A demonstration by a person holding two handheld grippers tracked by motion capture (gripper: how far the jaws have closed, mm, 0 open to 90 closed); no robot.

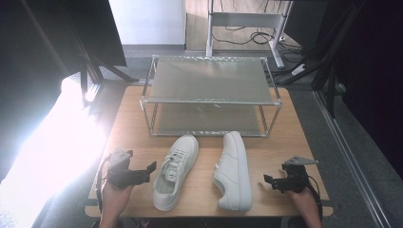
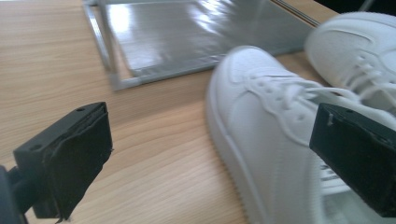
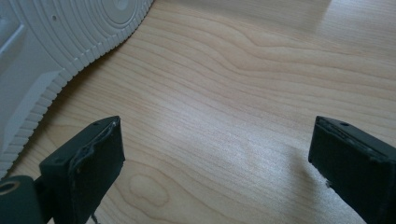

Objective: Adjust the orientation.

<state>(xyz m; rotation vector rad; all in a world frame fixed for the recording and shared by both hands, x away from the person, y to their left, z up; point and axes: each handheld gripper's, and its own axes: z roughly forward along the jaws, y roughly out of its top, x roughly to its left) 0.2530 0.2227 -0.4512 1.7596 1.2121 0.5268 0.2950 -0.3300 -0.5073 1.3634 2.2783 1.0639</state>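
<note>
- Left gripper (image 1: 151,169), jaws spread wide and gripping nothing, hovers just beside the left shoe (image 1: 175,172).
- Right gripper (image 1: 269,181), jaws also wide apart and empty, sits near the right shoe (image 1: 233,170).
- Left shoe stands upright; right shoe lies tipped on its side, sole toward the right gripper.
- Behind both, a two-tier rack (image 1: 210,79) on the table (image 1: 128,123).

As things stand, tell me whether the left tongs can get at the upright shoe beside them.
Probably yes. The left tongs are open, the upright shoe lies just off their tips, and only bare table lies between. The tipped shoe lies farther off.
</note>
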